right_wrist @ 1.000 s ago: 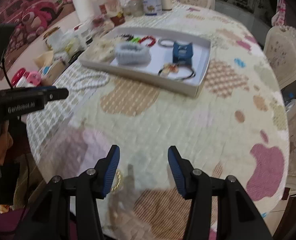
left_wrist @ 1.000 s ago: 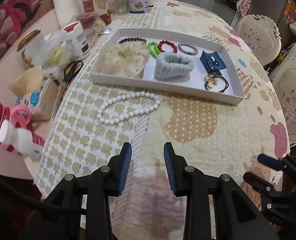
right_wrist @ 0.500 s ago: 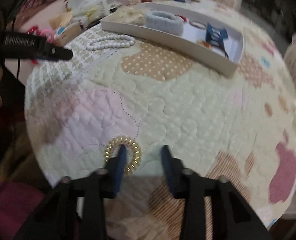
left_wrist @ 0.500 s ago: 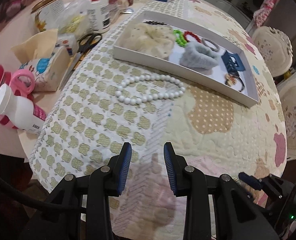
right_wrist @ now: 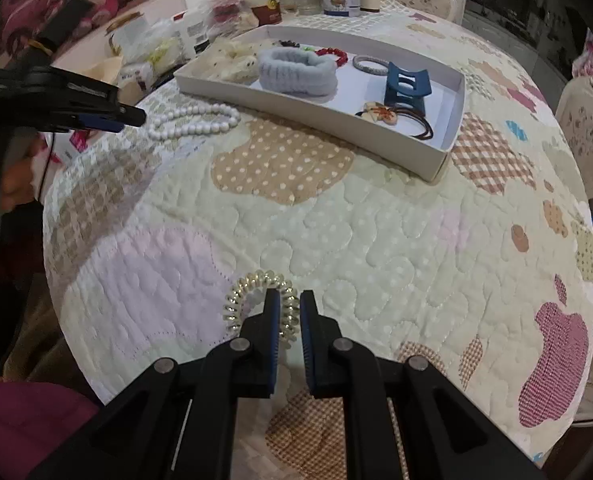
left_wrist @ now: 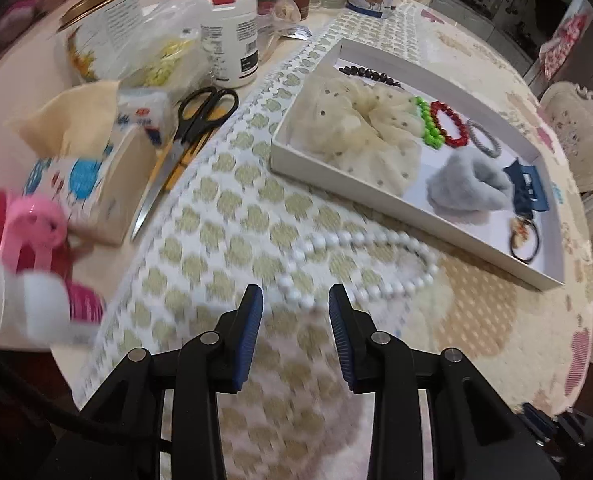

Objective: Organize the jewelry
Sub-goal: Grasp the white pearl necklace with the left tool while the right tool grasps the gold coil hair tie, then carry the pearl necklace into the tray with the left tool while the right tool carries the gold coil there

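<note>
A white bead necklace [left_wrist: 360,264] lies on the quilted cloth just ahead of my open left gripper [left_wrist: 295,300]; it also shows in the right wrist view [right_wrist: 194,120]. A white tray [left_wrist: 412,216] holds a cream scrunchie [left_wrist: 360,132], a grey band [left_wrist: 468,188], bead bracelets and a blue claw clip [left_wrist: 524,188]. My right gripper [right_wrist: 289,304] is shut on the right side of a clear-gold spiral hair tie [right_wrist: 248,292] near the table's front edge. The tray [right_wrist: 308,116] stands far ahead of it.
At the left stand scissors [left_wrist: 192,128], a tissue pack [left_wrist: 92,184], a white jar [left_wrist: 230,36], a tin [left_wrist: 96,28] and a pink-and-white bottle [left_wrist: 32,280]. More jars stand at the back. Chairs [right_wrist: 588,128] stand at the right.
My left gripper has moved forward toward the white necklace. My right gripper has closed from open onto the spiral hair tie.
</note>
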Tool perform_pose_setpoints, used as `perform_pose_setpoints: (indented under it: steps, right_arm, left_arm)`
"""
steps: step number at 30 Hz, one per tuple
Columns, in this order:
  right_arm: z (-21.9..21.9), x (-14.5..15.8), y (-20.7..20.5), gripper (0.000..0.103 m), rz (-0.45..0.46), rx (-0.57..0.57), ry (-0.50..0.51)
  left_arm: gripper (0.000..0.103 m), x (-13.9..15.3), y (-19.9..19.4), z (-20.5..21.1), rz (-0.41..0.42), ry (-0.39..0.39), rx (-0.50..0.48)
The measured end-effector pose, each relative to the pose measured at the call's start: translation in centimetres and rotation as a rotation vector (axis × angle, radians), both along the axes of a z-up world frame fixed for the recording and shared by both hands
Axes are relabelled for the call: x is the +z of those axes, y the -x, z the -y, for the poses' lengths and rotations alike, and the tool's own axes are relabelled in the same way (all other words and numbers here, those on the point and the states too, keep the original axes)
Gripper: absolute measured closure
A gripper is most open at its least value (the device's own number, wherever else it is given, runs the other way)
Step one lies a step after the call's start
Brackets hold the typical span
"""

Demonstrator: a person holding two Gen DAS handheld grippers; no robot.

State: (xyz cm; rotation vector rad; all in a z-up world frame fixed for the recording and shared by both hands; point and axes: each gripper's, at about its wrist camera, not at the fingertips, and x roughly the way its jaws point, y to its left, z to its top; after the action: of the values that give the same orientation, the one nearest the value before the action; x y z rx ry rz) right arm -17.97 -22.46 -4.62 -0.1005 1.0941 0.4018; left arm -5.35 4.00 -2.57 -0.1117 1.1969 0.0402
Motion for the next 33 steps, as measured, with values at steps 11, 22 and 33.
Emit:
perform_pose_setpoints:
  steps: [11, 22, 33]
  right_arm:
    - [0.5, 0.9, -1.5, 0.093, -0.006, -0.046, -0.048]
    - [0.6, 1.8, -3.2, 0.093, 0.007, -0.062, -0.080]
    - [1.6, 3.7, -4.3, 0.093, 0.054, -0.075, -0.105]
  left_arm:
    - [0.070, -2.6, -3.1, 0.6, -0.021, -0.109, -0.074]
    - [0.094, -1.2, -2.5, 2.4, 0.006, -0.052, -0.147]
    - [0.094, 5.1, -1.5, 3.6, 0.117, -0.027, -0.172]
